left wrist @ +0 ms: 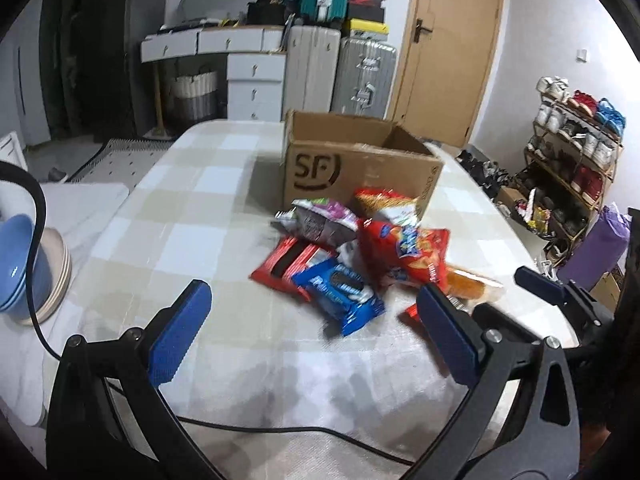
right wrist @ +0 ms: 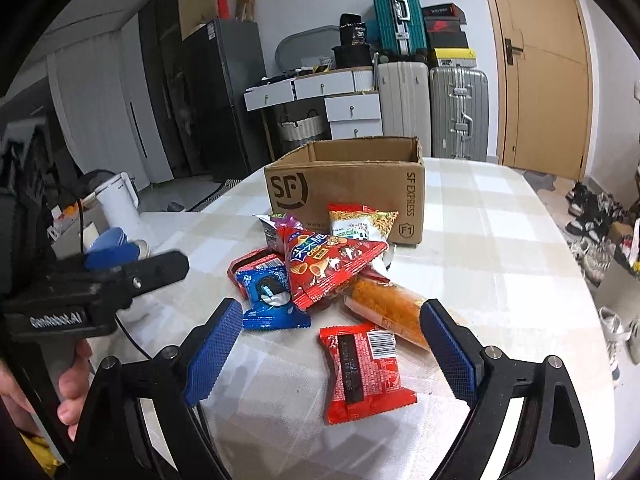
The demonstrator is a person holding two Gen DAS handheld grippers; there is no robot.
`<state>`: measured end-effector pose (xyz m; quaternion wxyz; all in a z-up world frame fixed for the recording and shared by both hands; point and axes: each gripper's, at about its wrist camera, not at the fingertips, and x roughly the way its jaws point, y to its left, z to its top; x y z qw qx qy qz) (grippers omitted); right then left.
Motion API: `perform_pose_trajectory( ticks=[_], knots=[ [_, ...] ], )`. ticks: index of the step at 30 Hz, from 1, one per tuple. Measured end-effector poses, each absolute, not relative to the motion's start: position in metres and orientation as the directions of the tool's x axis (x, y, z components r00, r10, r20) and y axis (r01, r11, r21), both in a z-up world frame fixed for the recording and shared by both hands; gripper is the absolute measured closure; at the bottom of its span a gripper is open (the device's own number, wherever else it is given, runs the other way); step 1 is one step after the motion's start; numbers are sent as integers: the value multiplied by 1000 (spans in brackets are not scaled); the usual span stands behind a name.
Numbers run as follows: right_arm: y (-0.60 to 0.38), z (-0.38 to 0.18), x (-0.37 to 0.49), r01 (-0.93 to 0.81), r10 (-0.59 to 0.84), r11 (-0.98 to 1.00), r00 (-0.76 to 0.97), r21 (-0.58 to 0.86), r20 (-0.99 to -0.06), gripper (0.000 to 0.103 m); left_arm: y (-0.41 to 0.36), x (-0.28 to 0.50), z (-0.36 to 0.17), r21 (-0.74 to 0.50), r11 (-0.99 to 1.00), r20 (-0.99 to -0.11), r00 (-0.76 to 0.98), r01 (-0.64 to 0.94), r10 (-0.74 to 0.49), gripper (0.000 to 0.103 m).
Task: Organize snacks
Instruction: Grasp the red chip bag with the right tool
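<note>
I see my left gripper with jaws wide apart and empty over the checked tablecloth, near the Oreo pack. My right gripper also gapes, nothing gripped; the red wafer pack lies between its fingers. The snack pile sits before the SF cardboard box.

Open brown cardboard box stood on the checked-cloth table. Pile of snack packets directly before it: red cone-snack bag on top, blue cookie packet at its left, orange-filled clear packet at its right. Flat red wrapped packet lay apart, nearest the camera. Stacked blue bowls at the table's left.
</note>
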<state>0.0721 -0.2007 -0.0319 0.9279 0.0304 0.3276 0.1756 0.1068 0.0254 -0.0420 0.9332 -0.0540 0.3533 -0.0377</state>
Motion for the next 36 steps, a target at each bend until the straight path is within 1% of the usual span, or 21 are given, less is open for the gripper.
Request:
perform_pose_trajectory(
  ticks=[3, 5, 8, 12, 16, 17, 18, 20, 24, 25, 26, 27, 29, 34, 36],
  knots=[
    [-203, -35, 83, -271, 343, 939, 718, 210, -606, 11, 33, 114, -52, -184, 983, -685, 715, 11, -137, 1],
    [-199, -37, 93, -253, 323, 946, 716, 200, -618, 11, 34, 119, -58, -227, 974, -703, 689, 21, -179, 1],
    [-192, -40, 109, -261, 346, 938, 688, 228, -638, 11, 32, 119, -61, -209, 978, -703, 693, 16, -161, 1],
    [-188, -43, 137, -258, 417, 908, 642, 331, -644, 11, 35, 121, -61, -221, 975, -700, 694, 12, -167, 1],
    [-184, -56, 167, -208, 403, 913, 603, 352, -689, 12, 44, 125, -61, -252, 968, -706, 685, -5, -181, 1],
    [-184, -61, 172, -192, 400, 913, 586, 359, -705, 18, 46, 126, -61, -266, 964, -706, 682, -4, -192, 1],
    [-182, -64, 177, -187, 408, 910, 566, 371, -716, 28, 47, 128, -61, -277, 961, -703, 682, -2, -202, 1],
    [-177, -68, 183, -201, 432, 900, 540, 388, -723, 30, 49, 128, -59, -282, 959, -698, 686, -3, -204, 1],
    [-161, -68, 186, -231, 418, 908, 535, 349, -734, 31, 49, 132, -59, -296, 955, -700, 681, 0, -216, 1],
    [-159, -69, 185, -236, 421, 907, 533, 348, -734, 33, 48, 132, -59, -299, 954, -702, 678, 1, -220, 1],
    [-157, -69, 184, -245, 424, 906, 529, 346, -736, 41, 48, 133, -60, -300, 954, -704, 674, 2, -223, 1],
    [-154, -70, 184, -256, 427, 904, 518, 342, -741, 46, 47, 133, -60, -300, 954, -706, 672, 3, -224, 1],
    [-150, -73, 182, -273, 442, 896, 501, 349, -744, 51, 45, 134, -61, -299, 954, -710, 667, 6, -226, 1],
    [-148, -75, 177, -279, 442, 896, 504, 345, -742, 56, 47, 133, -62, -310, 951, -708, 667, 2, -232, 1],
    [-148, -75, 176, -280, 456, 890, 502, 361, -734, 61, 48, 133, -62, -309, 951, -709, 667, -2, -229, 1]
  ],
)
